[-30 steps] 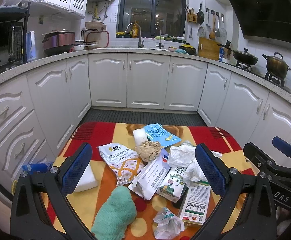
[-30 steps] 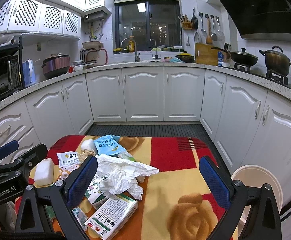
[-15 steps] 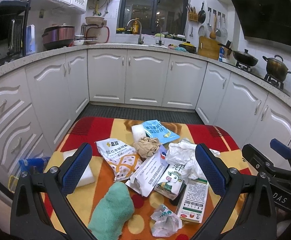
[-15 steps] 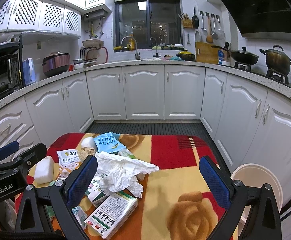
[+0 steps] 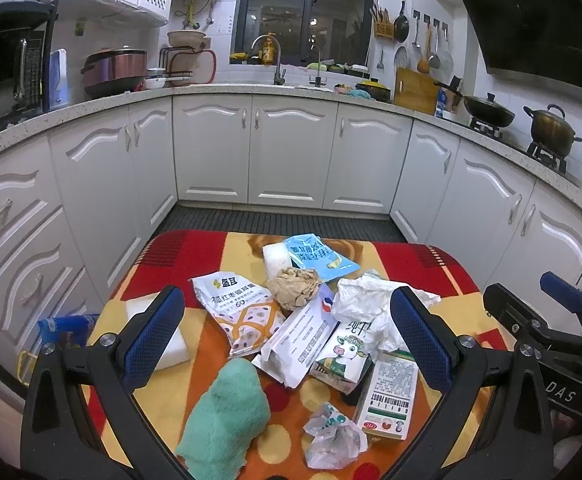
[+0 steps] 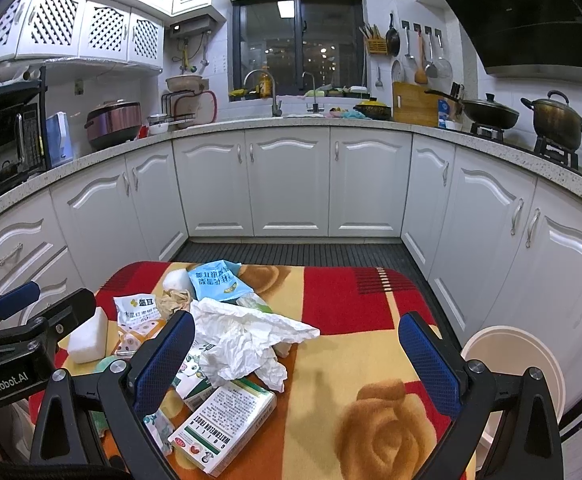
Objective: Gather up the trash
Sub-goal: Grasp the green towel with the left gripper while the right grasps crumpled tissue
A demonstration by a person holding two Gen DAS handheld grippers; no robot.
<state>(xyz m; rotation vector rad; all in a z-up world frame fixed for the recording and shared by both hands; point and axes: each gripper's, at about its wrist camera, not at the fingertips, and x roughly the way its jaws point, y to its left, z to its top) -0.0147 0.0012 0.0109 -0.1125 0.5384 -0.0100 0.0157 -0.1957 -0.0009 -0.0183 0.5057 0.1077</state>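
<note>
Trash lies heaped on a table under a red and yellow cloth (image 5: 195, 252): a white snack bag (image 5: 239, 304), a blue packet (image 5: 317, 254), a brown paper ball (image 5: 297, 286), crumpled white paper (image 6: 247, 336), a milk carton (image 5: 345, 354), a watermelon frost box (image 6: 225, 426) and a small plastic wad (image 5: 333, 438). My left gripper (image 5: 287, 338) hovers open above the heap. Open too, my right gripper (image 6: 297, 364) hangs over the crumpled paper and the bare cloth to its right. Neither holds anything.
A green towel (image 5: 225, 416) and a white sponge block (image 6: 87, 336) also lie on the cloth. A round cream bin (image 6: 519, 360) stands on the floor right of the table. White cabinets (image 6: 291, 180) ring the room; a dark mat (image 5: 279, 222) lies beyond the table.
The left wrist view has risen and tilted slightly, so the trash sits a little lower and nearer. The right view barely shifts. Nothing on the table has moved.
</note>
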